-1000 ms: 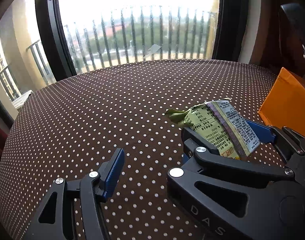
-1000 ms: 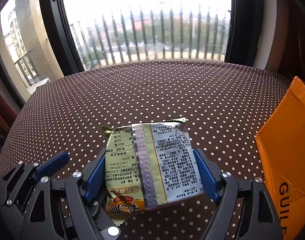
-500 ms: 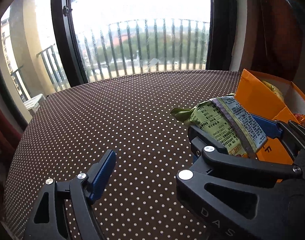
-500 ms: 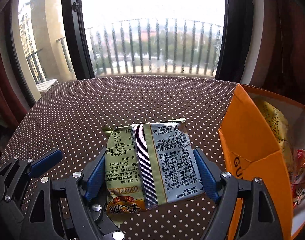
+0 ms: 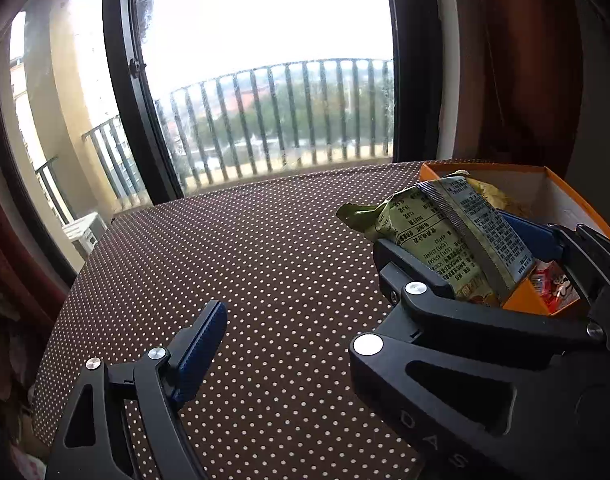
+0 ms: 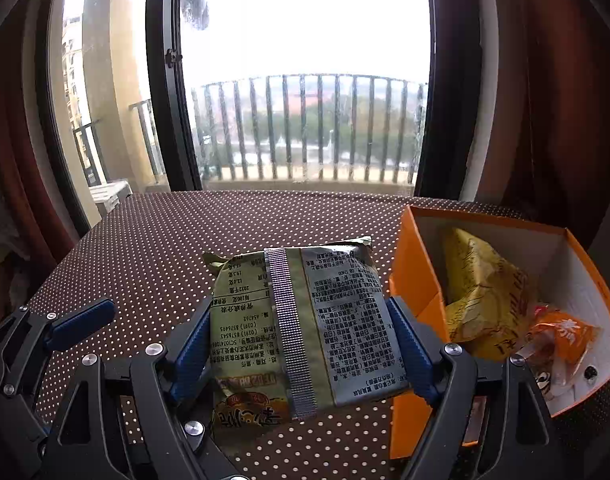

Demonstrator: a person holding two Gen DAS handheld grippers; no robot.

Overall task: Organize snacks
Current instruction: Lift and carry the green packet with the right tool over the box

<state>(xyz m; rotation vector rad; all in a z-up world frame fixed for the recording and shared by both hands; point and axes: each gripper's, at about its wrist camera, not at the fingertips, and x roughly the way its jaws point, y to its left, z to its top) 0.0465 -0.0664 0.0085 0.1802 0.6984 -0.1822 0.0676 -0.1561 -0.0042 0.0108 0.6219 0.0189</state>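
My right gripper [image 6: 301, 344] is shut on a green and silver snack packet [image 6: 305, 320], held flat above the dotted tablecloth, just left of an open orange box [image 6: 421, 280]. The box holds a yellow snack bag [image 6: 481, 300] and an orange wrapped snack [image 6: 565, 332]. In the left wrist view the same packet [image 5: 445, 236] sits in the right gripper [image 5: 465, 264] in front of the orange box [image 5: 561, 188]. My left gripper [image 5: 289, 332] is open and empty over the table, its left fingertip [image 5: 201, 344] in view.
The round table has a brown white-dotted cloth [image 6: 185, 248]. Behind it stand a large window and balcony railing [image 6: 305, 132]. A dark red curtain [image 6: 545, 100] hangs at the right. The left gripper's finger [image 6: 77, 324] shows at the left of the right wrist view.
Both grippers have risen and moved right toward the orange box, carrying the packet. The box's inside and its snacks have come into view. The grip has not changed.
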